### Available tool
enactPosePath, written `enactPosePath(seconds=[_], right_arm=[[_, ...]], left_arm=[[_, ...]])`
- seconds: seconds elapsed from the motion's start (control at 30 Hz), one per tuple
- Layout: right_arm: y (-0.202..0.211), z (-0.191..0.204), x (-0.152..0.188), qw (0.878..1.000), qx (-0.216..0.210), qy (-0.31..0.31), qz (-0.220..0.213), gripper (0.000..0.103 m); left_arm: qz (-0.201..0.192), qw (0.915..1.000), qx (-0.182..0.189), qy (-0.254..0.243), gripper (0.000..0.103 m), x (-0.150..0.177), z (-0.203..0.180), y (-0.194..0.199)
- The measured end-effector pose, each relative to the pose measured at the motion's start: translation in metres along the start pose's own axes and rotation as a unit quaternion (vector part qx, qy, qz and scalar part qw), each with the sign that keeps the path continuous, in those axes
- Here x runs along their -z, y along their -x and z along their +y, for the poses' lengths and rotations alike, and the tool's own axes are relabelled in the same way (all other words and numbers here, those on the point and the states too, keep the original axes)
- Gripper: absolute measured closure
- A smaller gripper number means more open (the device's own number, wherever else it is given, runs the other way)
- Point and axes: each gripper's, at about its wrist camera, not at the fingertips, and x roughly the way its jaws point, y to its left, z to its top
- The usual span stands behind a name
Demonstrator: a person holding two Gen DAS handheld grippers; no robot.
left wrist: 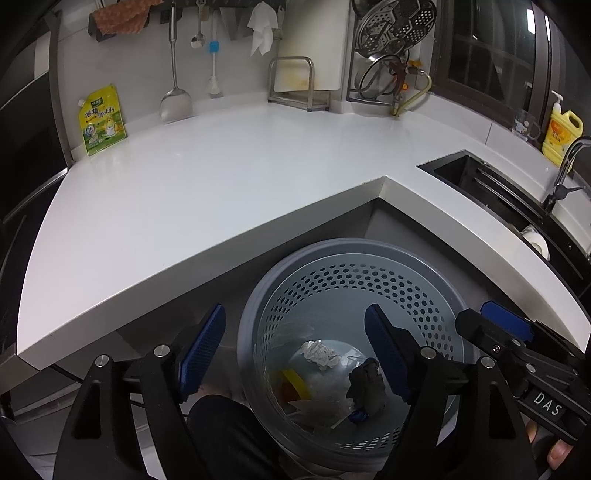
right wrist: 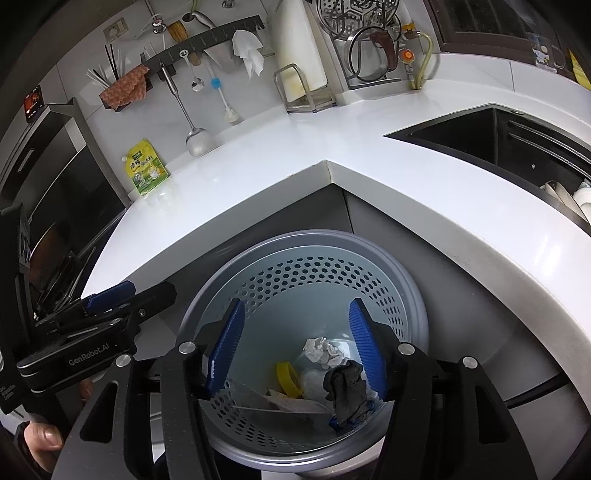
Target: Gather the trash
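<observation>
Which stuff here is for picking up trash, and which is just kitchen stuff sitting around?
For the trash job:
- perforated trash bin
- crumpled paper
- dark rag
- yellow ring

Just sitting around:
- seasoning pouch
- spatula
- yellow soap bottle
- steamer basket

A white L-shaped counter [left wrist: 207, 184] wraps round an inner corner, its front edge thick and pale, with grey cabinet fronts [right wrist: 306, 210] below. The wall [left wrist: 125, 66] behind is pale tile, carrying a dark rail [right wrist: 207, 40] hung with utensils. At the counter's right side a black sink [right wrist: 491, 136] is sunk in, a tap [left wrist: 565, 166] beside it. A dark-framed window [left wrist: 491, 48] shows only blackness outside. At the counter's left end stands a dark appliance front [right wrist: 48, 184]. Light is cool and even, glinting off the counter.
</observation>
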Motion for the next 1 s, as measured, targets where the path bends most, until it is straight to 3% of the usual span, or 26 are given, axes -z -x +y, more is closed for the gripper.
enactPosePath(seconds=[0.2, 0.53, 1.0], right_arm=[[-0.0014, 0.0009, 0.0017, 1.0, 0.001, 0.002, 0.001, 0.044], [-0.0024, 0.0, 0.0015, 1.0, 0.008, 0.001, 0.0, 0.038], [-0.0025, -0.0036, 0.0015, 1.0, 0.009, -0.008, 0.003, 0.033]], left_arm=[[0.001, 1.0, 0.0, 0.001, 0.023, 0.0003, 0.0003, 0.0001], [-0.004, 1.0, -0.004, 0.006, 0.008, 0.0029, 0.0004, 0.002], [-0.002, 0.9998, -0.019, 0.006, 0.006, 0.0009, 0.0001, 0.0025]])
